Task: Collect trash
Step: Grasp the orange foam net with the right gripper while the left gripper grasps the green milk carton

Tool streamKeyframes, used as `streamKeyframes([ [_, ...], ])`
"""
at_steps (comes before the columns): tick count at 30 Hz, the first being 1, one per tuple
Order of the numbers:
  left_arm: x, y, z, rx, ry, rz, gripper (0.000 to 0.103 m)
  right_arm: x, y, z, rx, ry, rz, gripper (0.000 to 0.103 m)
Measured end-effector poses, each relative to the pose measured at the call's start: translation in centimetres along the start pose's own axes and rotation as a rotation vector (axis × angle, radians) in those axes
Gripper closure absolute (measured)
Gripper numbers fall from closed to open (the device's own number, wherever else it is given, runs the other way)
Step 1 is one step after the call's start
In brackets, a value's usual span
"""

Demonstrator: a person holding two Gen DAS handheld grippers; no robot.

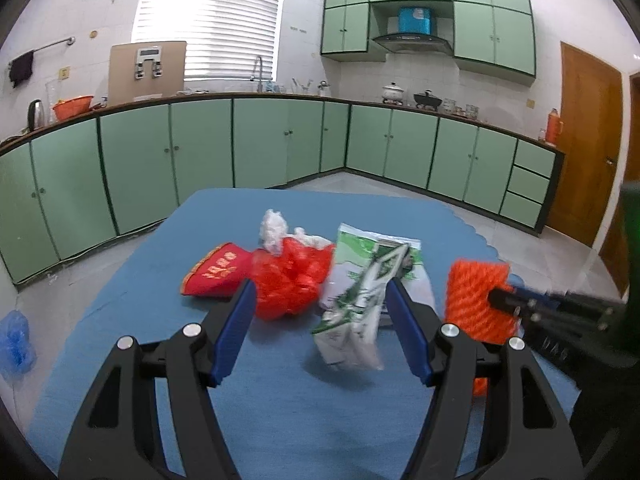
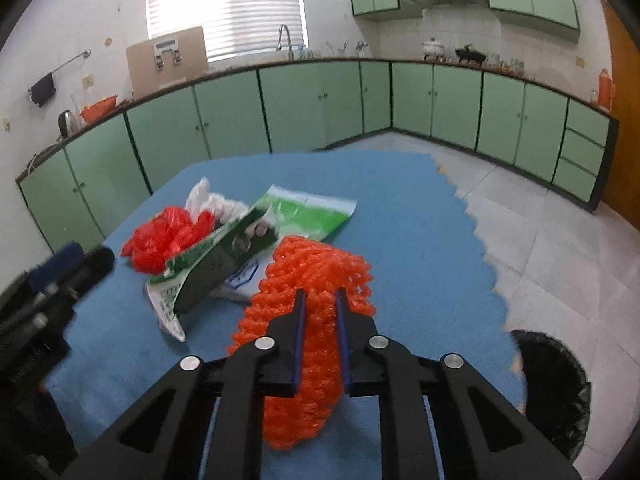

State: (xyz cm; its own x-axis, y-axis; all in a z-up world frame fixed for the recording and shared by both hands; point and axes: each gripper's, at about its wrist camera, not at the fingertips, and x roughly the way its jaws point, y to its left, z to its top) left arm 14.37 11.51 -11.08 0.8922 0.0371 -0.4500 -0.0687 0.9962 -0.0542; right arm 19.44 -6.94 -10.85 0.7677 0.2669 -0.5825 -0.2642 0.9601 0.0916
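1. The orange foam net (image 2: 312,312) is looking like a stretchy mesh sleeve, bright orange and knobbly, bunching up where it is being pinched.
2. The right gripper (image 2: 320,300) is clamping its jaws on that net, which is hanging between and below the blue pads above the blue table mat (image 2: 420,208).
3. The left gripper (image 1: 320,300) is holding its jaws wide apart with nothing between them, hovering over the mat just short of a green-and-white carton (image 1: 356,312) that is looking torn and flattened.
4. A crumpled red plastic bag (image 1: 292,280) is lying beside the carton, with a white plastic bag (image 1: 274,226) sitting behind it and a green-and-white pouch (image 1: 376,248) lying flat under the carton's far end.
5. Only the left wrist view is showing a red pouch with gold lettering (image 1: 218,274) at the left of the pile and a blue plastic bag (image 1: 16,340) lying off the mat on the floor.
6. Only the right wrist view is showing a black-lined trash bin (image 2: 556,392) standing on the tiled floor just beside the mat's scalloped edge.
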Motion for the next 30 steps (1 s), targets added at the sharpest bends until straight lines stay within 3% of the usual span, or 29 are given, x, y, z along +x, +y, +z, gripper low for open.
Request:
streamKeyframes([
  [8,2.9,-2.6,-0.1,0.052,0.034,-0.023,0.039,-1.2,-1.8,1.6,0.018,-0.048,-0.037,0.089],
  [14,6.0,-3.0,-0.5,0.065,0.123,-0.017,0.057,-1.0,-2.2,1.8,0.019,-0.051,-0.037,0.089],
  [16,6.5,-3.0,-0.5,0.066,0.142,-0.005,0.058,-0.9,-2.2,1.9,0.019,-0.051,-0.035,0.089],
  [17,6.7,-3.1,-0.4,0.068,0.145,-0.003,0.063,-0.9,-2.2,1.9,0.019,-0.05,-0.035,0.089],
  [20,7.3,-3.4,-0.4,0.08,0.169,-0.01,0.094,-0.8,-2.1,1.9,0.022,-0.048,-0.028,0.089],
  [24,7.1,-3.4,-0.2,0.069,0.152,-0.017,0.101,-1.2,-2.3,1.9,0.018,-0.056,-0.026,0.089],
  [30,5.4,-3.2,0.9,0.046,0.101,-0.038,0.101,-2.3,-2.4,2.5,0.009,-0.089,-0.027,0.089],
])
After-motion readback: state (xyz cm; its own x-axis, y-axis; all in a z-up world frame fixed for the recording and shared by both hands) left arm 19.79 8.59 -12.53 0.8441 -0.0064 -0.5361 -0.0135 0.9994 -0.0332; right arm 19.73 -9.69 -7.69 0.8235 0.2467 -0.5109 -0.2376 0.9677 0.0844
